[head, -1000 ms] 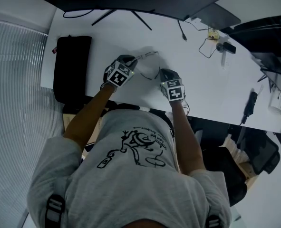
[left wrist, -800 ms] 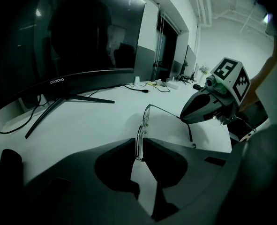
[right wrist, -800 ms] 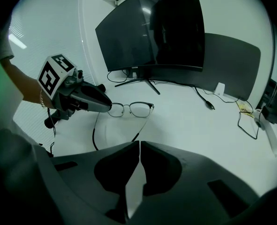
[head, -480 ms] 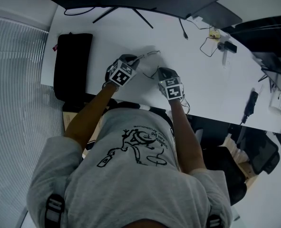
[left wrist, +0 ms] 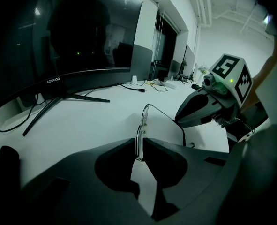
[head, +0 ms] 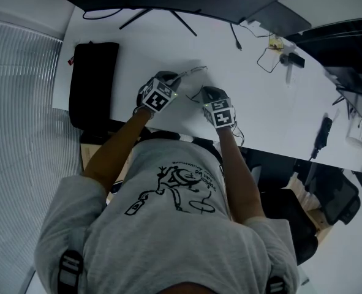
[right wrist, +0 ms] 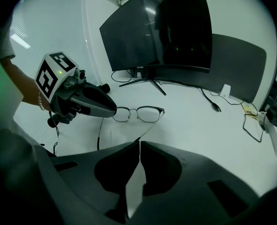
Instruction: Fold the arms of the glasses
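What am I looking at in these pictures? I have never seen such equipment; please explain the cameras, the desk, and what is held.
There is no robot: a person holds a two-jaw gripper in each hand. The picture from above comes from a camera on the person's head; the other two come from cameras riding on each gripper, looking along its jaws. On the white desk are a monitor and a black pouch, with cables farther back. The left gripper is shut on the front of the glasses, at one lens. The right gripper is shut on one thin arm near its end; that arm is not yet folded.
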### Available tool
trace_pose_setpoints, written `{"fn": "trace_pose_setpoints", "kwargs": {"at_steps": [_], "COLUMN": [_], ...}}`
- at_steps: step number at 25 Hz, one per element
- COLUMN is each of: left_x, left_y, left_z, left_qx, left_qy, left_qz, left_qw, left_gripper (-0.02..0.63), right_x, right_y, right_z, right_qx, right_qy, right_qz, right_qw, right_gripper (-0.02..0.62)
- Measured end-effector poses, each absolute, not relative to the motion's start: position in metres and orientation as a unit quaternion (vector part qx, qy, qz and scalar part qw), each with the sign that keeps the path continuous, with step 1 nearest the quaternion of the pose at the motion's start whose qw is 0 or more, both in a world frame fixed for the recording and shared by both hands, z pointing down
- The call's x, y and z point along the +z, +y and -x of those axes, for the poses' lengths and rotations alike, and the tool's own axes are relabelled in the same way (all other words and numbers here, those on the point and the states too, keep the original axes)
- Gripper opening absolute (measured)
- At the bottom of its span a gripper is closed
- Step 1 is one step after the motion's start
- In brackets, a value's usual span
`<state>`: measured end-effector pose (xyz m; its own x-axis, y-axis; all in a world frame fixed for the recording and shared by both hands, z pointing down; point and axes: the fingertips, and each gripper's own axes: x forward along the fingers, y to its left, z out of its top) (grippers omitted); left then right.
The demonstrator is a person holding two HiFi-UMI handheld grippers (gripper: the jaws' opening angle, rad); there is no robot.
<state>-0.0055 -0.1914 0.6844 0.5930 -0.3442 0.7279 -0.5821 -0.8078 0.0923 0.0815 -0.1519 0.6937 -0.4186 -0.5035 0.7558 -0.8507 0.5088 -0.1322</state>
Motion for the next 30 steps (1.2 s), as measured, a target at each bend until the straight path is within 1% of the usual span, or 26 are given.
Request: {"fn": "trace_pose_setpoints", "kwargs": {"at_steps": [30], "left_x": [0.681], "left_y": [-0.163], "left_z": [-0.014], "left_qx": [0.367], "left_qy": [-0.233], "left_qz": [-0.888], "left_qw": [0.149], "left_gripper": [0.066], "right_x": [0.695], "right_y": [-0.14], "right_z": [-0.068], "right_qx": [0.272], "right_qy": [-0.802], "right_qz": [-0.409], "right_qw": [0.34], "right_gripper": [0.017]}}
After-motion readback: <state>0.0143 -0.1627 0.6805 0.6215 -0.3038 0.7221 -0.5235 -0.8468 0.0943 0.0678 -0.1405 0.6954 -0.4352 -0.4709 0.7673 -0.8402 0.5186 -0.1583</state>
